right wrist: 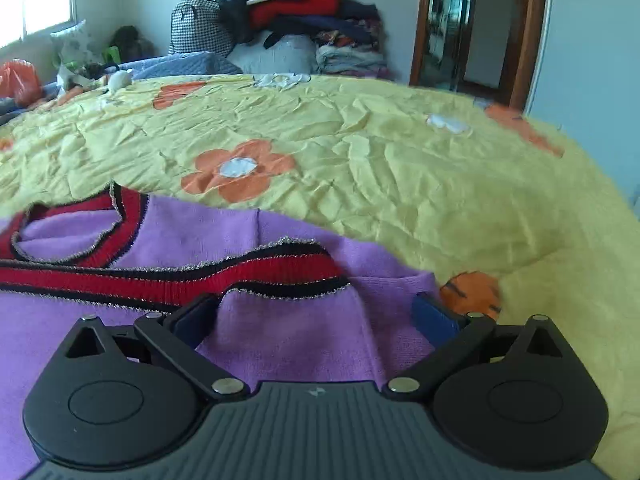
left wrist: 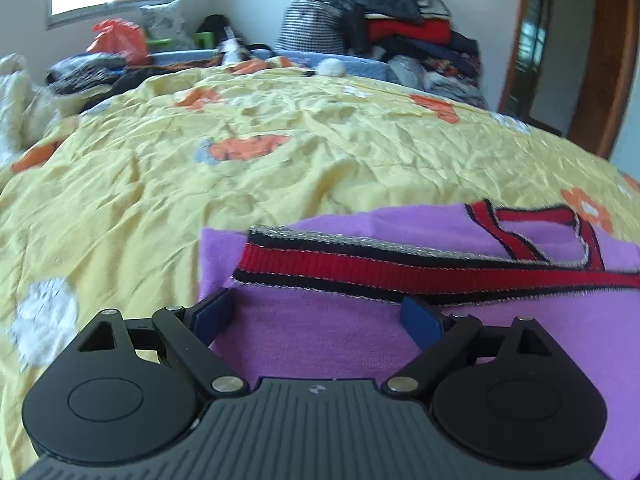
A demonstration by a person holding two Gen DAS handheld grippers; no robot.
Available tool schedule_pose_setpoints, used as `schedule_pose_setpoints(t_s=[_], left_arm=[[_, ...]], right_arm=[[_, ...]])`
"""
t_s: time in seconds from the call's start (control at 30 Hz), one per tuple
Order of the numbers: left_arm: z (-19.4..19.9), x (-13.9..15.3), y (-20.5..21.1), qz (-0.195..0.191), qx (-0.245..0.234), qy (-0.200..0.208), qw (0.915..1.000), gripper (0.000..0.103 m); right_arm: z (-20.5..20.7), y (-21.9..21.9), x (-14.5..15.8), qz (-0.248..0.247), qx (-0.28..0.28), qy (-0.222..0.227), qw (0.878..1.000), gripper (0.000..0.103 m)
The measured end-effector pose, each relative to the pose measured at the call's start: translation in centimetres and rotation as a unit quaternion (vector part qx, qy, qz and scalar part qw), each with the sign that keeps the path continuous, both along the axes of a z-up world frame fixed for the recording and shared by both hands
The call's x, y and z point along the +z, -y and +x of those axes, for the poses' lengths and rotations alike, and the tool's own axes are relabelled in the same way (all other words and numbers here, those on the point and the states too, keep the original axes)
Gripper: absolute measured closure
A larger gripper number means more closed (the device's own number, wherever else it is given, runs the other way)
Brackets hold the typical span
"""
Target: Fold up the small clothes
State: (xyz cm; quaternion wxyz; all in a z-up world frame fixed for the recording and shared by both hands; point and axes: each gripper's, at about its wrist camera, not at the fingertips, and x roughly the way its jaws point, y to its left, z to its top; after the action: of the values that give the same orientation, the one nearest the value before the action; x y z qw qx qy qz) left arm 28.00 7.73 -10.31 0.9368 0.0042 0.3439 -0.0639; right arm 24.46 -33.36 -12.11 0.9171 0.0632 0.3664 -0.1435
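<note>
— Where is the purple sweater (left wrist: pixel 320 344)?
— On the yellow bed cover (left wrist: pixel 280 168), stretched sideways. The left gripper (left wrist: pixel 320 314) is wide open over one end, the right gripper (right wrist: pixel 316 316) wide open over the other.

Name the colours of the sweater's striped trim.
Red between black bands on the purple sweater's trim, clearest from the right wrist.

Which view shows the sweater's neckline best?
Right wrist: the neckline shows its whole red-and-black loop on the sweater, in sharp focus. Left wrist shows the neckline further off toward the right edge, flatter, partly behind the striped band.
</note>
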Motion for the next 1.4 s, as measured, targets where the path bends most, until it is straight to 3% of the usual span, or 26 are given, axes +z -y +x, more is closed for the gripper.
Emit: schedule_pose_setpoints(t_s=[0.07,0.17,0.23,0.27,0.37,0.4,0.43,0.47,0.53,0.63,0.73,0.8,0.83,0.87,0.97,1.03,1.13,1.17,1.23,1.33,1.4], left_arm=[[-0.7,0.0,0.0,0.008,0.003,0.001,1.0,0.011],[-1.5,0.0,-0.4,0.006,0.007,0.003,1.0,0.011],[-1.8,-0.3,-1.0,-0.001,0.041,-0.018,0.999,0.0],[-2.2,-0.3,-2.0,-0.021,0.047,-0.014,0.9986,0.0],[-2.7,0.0,-2.7,-0.022,0.038,-0.012,0.9989,0.0],[-2.9,0.2,-2.9,-0.022,0.038,-0.012,0.9989,0.002],[-3.4,0.5,-3.0,-0.014,0.047,-0.013,0.9987,0.011],[-4.2,1.0,-2.9,-0.017,0.043,-0.008,0.9989,0.015],[-6.8,2.3,-1.9,-0.017,0.006,0.027,0.9995,0.012],[-10.0,3.4,1.3,0.028,-0.043,0.079,0.9956,0.005],[-10.2,2.8,4.2,0.032,-0.081,0.058,0.9945,0.004],[-8.5,1.1,5.5,0.074,-0.073,0.019,0.9944,0.004],[-7.6,0.2,5.1,0.068,-0.06,-0.007,0.9959,0.0],[-7.2,0.0,3.8,0.025,-0.048,-0.014,0.9985,0.0],[-8.1,0.7,2.4,0.036,-0.024,-0.027,0.9987,0.001],[-9.9,2.3,1.5,0.017,-0.025,-0.034,0.999,0.01],[-13.7,4.3,0.4,-0.05,-0.064,-0.016,0.9966,0.001],[-14.3,4.3,0.8,-0.047,-0.073,-0.027,0.9959,0.001],[-15.2,3.5,2.2,-0.004,-0.07,-0.037,0.9968,0.002],[-16.2,0.4,2.6,0.046,-0.048,-0.069,0.9954,0.0],[-17.7,-0.2,1.6,0.039,-0.046,-0.04,0.9974,0.0]], right_arm=[[-0.5,1.5,-0.1,0.023,-0.033,0.002,0.999,0.0],[-1.3,2.1,-0.1,0.018,-0.021,0.002,1.0,0.0],[-1.3,2.0,0.1,0.01,-0.017,0.001,1.0,0.0],[-1.3,1.7,0.2,-0.001,-0.015,0.002,1.0,0.0],[-1.4,1.5,0.3,-0.011,-0.009,0.004,1.0,0.0],[-1.3,1.8,0.4,0.002,-0.006,0.004,1.0,0.0],[-1.4,2.0,0.5,0.013,0.0,0.01,1.0,0.0],[-2.0,1.7,0.9,0.009,0.005,0.017,1.0,0.0],[-4.3,0.1,2.3,-0.034,0.024,0.038,0.998,0.0],[-7.9,-2.0,3.6,-0.01,0.09,0.06,0.994,0.0],[-9.1,-4.2,2.8,-0.011,0.132,0.02,0.991,0.0],[-9.5,-4.8,1.4,-0.005,0.158,-0.008,0.987,0.0],[-10.0,-4.8,1.1,-0.016,0.167,-0.002,0.986,0.0],[-10.5,-4.4,1.1,-0.02,0.162,-0.004,0.987,0.0],[-11.8,-2.1,1.0,-0.02,0.132,-0.009,0.991,0.0],[-12.6,-0.1,0.8,0.032,0.126,-0.009,0.992,0.0],[-14.5,-0.1,2.3,0.01,0.127,-0.012,0.992,0.0],[-15.1,-0.6,2.7,0.016,0.14,-0.002,0.99,0.0],[-15.4,-2.1,3.2,0.022,0.159,0.009,0.987,0.0],[-15.0,-5.0,2.4,0.005,0.182,-0.008,0.983,0.0],[-15.5,-5.7,1.2,-0.001,0.18,-0.018,0.984,0.0]])
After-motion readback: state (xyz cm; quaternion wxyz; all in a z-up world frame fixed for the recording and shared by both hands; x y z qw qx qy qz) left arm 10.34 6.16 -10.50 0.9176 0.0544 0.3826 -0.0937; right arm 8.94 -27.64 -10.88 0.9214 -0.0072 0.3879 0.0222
